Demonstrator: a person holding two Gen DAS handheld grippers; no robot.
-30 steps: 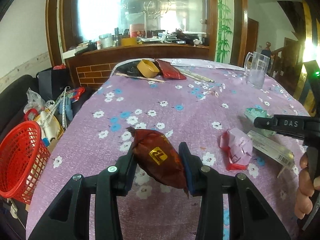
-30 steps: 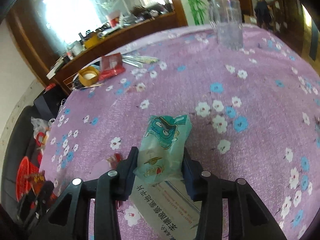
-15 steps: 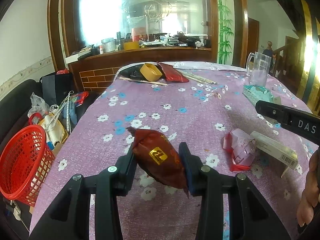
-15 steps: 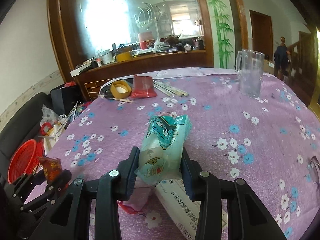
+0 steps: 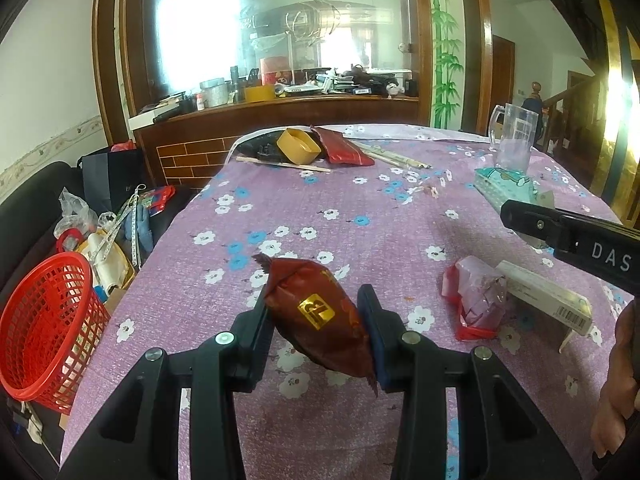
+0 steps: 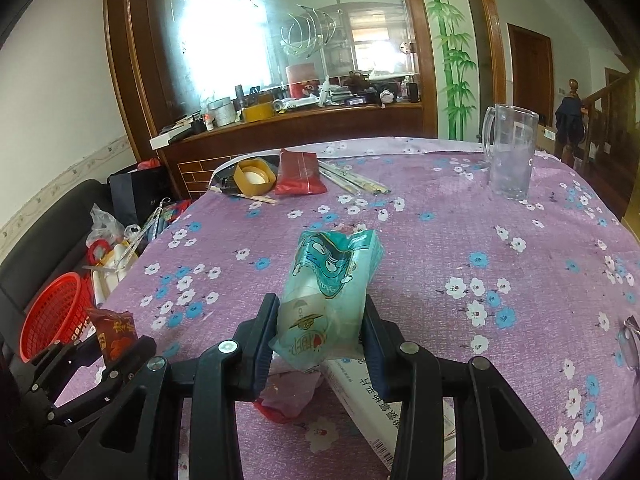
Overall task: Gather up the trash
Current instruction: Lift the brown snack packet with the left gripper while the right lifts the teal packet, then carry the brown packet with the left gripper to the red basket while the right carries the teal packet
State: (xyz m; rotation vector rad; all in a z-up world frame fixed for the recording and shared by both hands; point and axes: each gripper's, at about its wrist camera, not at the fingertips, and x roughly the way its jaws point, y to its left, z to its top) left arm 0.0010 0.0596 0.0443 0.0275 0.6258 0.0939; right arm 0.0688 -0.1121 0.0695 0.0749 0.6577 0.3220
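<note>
Between my left gripper's (image 5: 318, 320) jaws at the lower centre of the left view, I am clamping a dark red snack packet (image 5: 320, 316) bearing a gold square logo I cannot read. My right gripper (image 6: 320, 328), whose arm is showing the letters "DAS" at the right edge, is pinching a teal tissue pack (image 6: 330, 292) printed with a cartoon face. Below it are lying a crumpled pink wrapper (image 5: 476, 300) and a white box (image 5: 546, 298) with a barcode and Chinese print. A red basket (image 5: 44, 320) is standing at the lower left, beside the floral tablecloth (image 5: 360, 216).

Bright etched-glass partition (image 6: 280, 32) in dark wood frame, painted bamboo (image 6: 452, 40), black sofa (image 5: 24, 208) at left.
</note>
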